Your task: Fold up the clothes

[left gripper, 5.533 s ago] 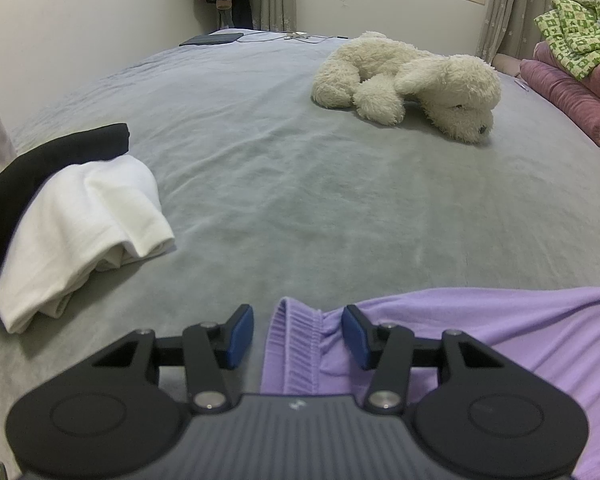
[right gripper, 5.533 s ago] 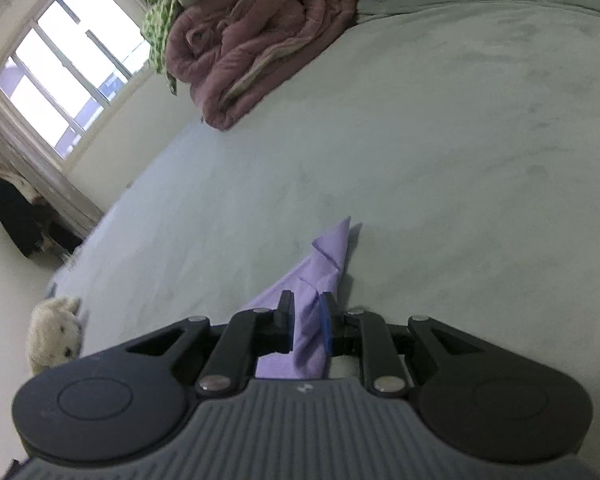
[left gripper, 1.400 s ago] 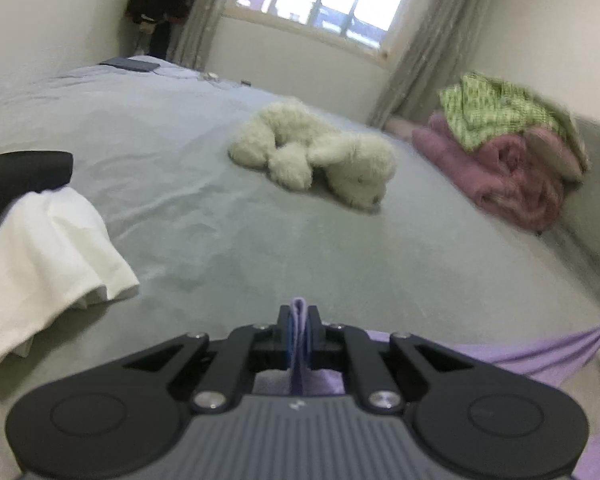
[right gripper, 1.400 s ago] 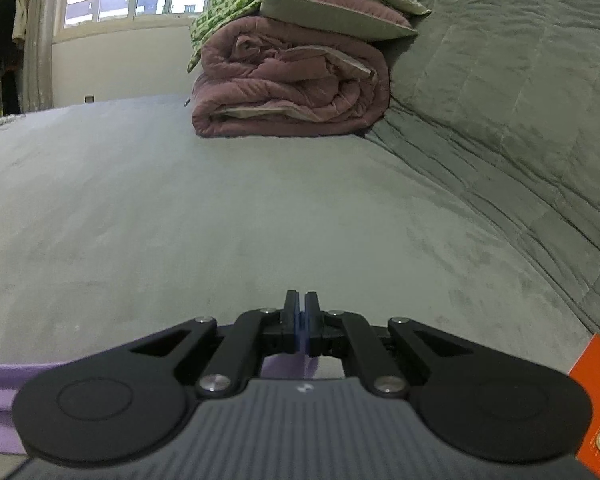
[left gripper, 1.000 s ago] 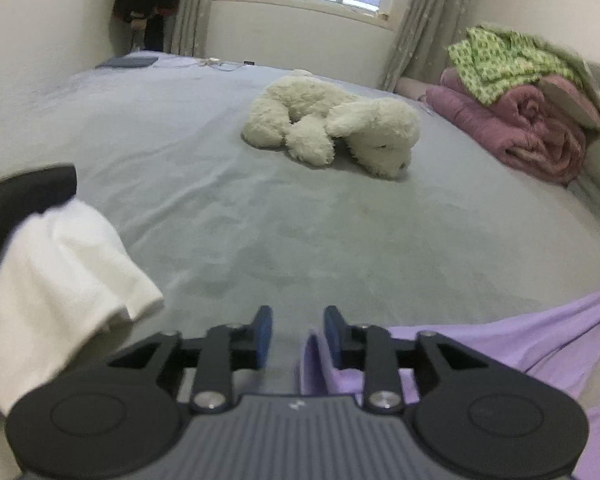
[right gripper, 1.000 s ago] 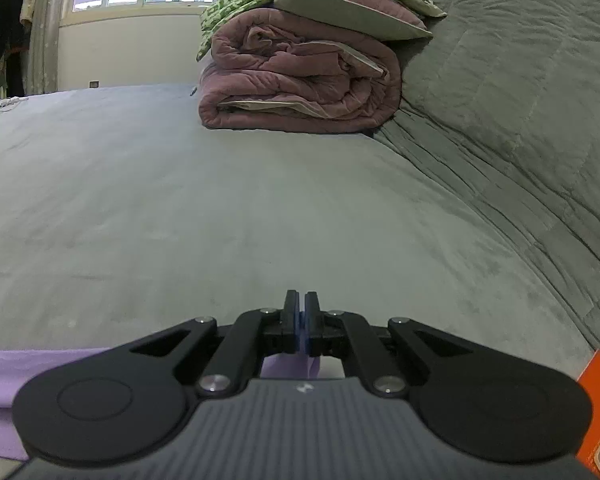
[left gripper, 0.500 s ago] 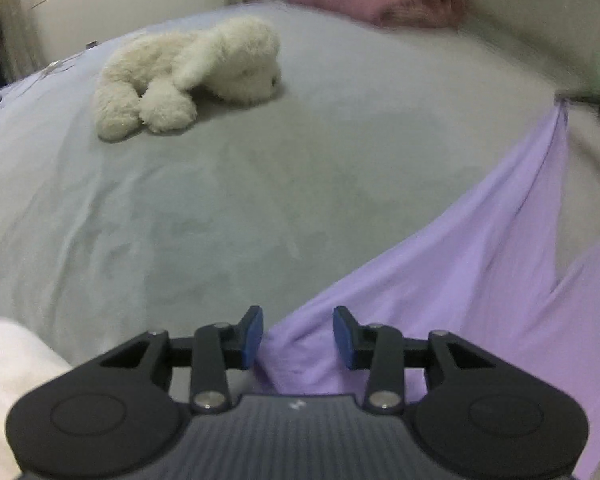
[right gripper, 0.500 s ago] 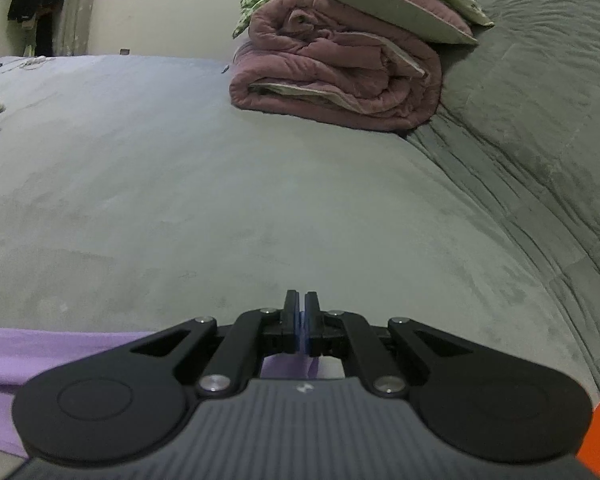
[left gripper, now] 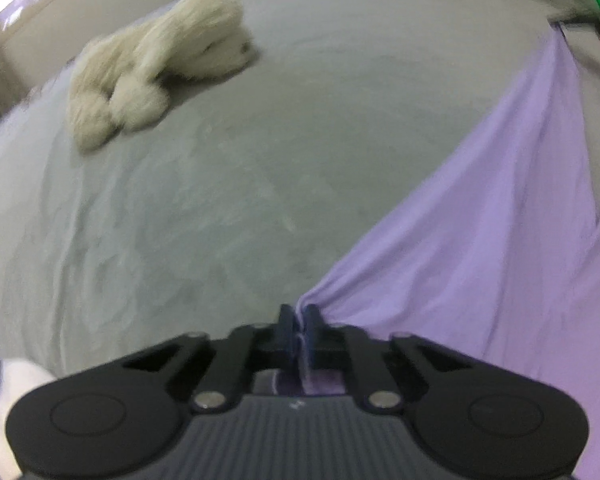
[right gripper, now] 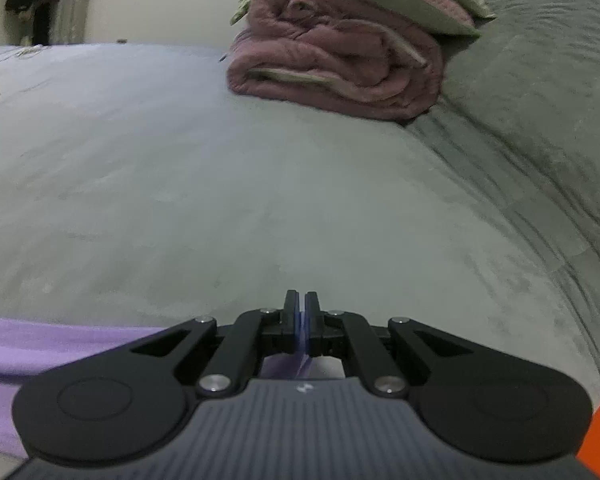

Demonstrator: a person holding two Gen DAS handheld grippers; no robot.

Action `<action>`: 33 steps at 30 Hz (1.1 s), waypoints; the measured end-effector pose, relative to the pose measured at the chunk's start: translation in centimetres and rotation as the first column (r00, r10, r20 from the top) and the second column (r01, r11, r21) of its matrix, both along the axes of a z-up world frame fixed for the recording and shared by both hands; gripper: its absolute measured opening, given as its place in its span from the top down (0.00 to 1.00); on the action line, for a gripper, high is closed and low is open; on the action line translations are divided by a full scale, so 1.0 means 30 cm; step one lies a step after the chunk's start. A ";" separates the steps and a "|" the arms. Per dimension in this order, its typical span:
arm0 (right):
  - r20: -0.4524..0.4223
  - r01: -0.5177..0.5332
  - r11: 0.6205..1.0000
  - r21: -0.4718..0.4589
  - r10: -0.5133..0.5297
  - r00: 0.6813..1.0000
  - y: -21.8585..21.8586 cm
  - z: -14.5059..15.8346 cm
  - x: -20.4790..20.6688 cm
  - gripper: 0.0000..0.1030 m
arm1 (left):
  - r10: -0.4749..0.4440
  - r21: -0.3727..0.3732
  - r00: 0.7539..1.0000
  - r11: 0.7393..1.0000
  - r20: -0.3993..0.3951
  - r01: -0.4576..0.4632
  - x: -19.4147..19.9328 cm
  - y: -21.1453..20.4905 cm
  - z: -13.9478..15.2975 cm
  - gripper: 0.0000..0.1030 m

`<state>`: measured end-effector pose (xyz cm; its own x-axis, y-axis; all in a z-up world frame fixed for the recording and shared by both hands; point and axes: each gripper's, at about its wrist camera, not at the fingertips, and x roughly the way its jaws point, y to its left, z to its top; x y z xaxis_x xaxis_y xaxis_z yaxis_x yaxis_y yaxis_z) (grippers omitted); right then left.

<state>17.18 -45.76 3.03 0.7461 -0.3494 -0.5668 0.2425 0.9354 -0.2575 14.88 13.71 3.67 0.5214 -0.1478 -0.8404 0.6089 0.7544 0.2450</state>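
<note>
You won't find any readable words, numbers or brand names in either view. Only a small pale logo mark (right gripper: 303,388) sits on the ribbed body behind the right claw, too tiny to read.

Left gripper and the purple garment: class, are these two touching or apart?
Touching. The left wrist view shows the left gripper shut on a bunched edge of the purple garment, fabric pinched between its pads.

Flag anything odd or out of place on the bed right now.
Only the plush dog stands out: it lies on its side on the grey bed cover, unrelated to folding but clear of the purple garment. Both the left tool and the right tool are shut on that garment. No damage visible.
</note>
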 end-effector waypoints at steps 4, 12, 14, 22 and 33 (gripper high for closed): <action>0.058 0.019 1.000 0.018 -0.020 0.998 -0.002 0.041 -0.045 0.98 | 0.029 -0.024 0.999 0.999 0.043 -0.028 -0.035 -0.005 0.049 0.96; 0.127 0.049 0.997 0.061 -0.057 0.990 -0.037 0.147 -0.165 0.98 | 0.059 -0.071 0.986 0.996 0.159 -0.048 -0.165 0.005 0.149 0.96; 0.130 0.046 0.997 0.060 -0.053 0.990 -0.029 0.161 -0.190 0.98 | 0.059 -0.063 0.982 0.997 0.180 -0.049 -0.196 0.004 0.165 0.96; 0.162 0.065 0.994 0.087 -0.078 0.984 -0.034 0.194 -0.302 0.98 | 0.112 -0.078 0.943 0.993 0.314 -0.092 -0.328 0.012 0.270 0.96; 0.228 0.058 0.984 0.170 -0.097 0.969 -0.070 0.191 -0.581 0.98 | -0.070 0.045 0.871 0.998 0.487 0.055 -0.592 -0.003 0.246 0.96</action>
